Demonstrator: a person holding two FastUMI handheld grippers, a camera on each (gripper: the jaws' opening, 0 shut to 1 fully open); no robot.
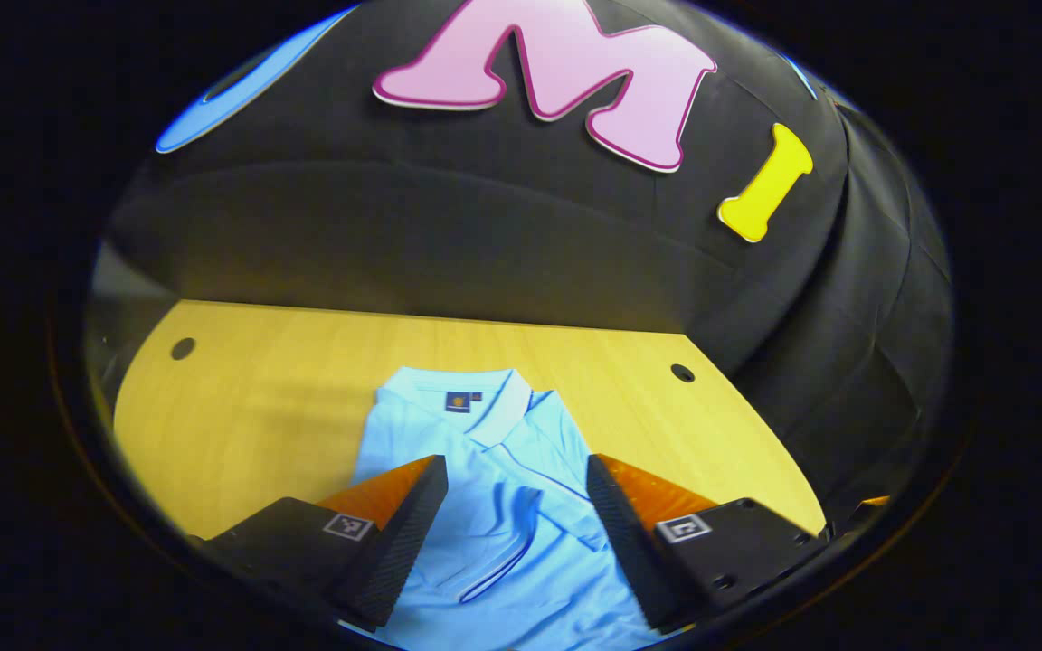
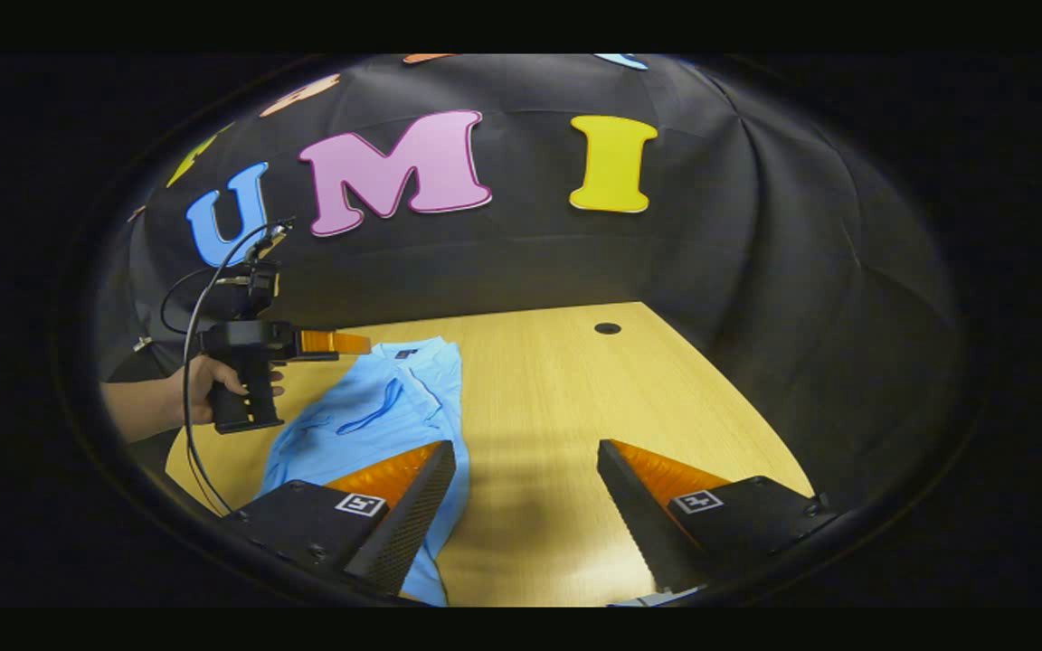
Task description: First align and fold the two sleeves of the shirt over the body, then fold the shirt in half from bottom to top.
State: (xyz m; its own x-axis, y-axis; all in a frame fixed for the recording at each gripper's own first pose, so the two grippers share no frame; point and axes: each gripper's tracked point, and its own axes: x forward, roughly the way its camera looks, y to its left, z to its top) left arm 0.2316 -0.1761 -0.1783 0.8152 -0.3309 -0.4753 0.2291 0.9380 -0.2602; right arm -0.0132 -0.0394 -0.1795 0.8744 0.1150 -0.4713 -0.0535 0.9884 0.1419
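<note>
- The left gripper [image 1: 516, 479] is held above the shirt [image 1: 494, 506] with its fingers spread wide apart and nothing between them.
- In the left gripper view, the light blue shirt lies on the wooden table [image 1: 286, 398] straight ahead of and beneath the fingers, its collar [image 1: 498, 398] at the far end, away from the tool.
- A sleeve [image 1: 521, 533] with dark trim lies folded over the body, in the gap between the two fingers.
- The right gripper [image 2: 525, 470] also has its fingers parted, holding nothing, over bare table [image 2: 539, 407].
- In the right gripper view, the shirt [image 2: 376, 416] lies ahead and to the left, its near edge passing just beside the left finger.
- Farther off to the left in that view, a hand [image 2: 204, 389] holds the left gripper [image 2: 340, 343] by its handle above the shirt.
</note>
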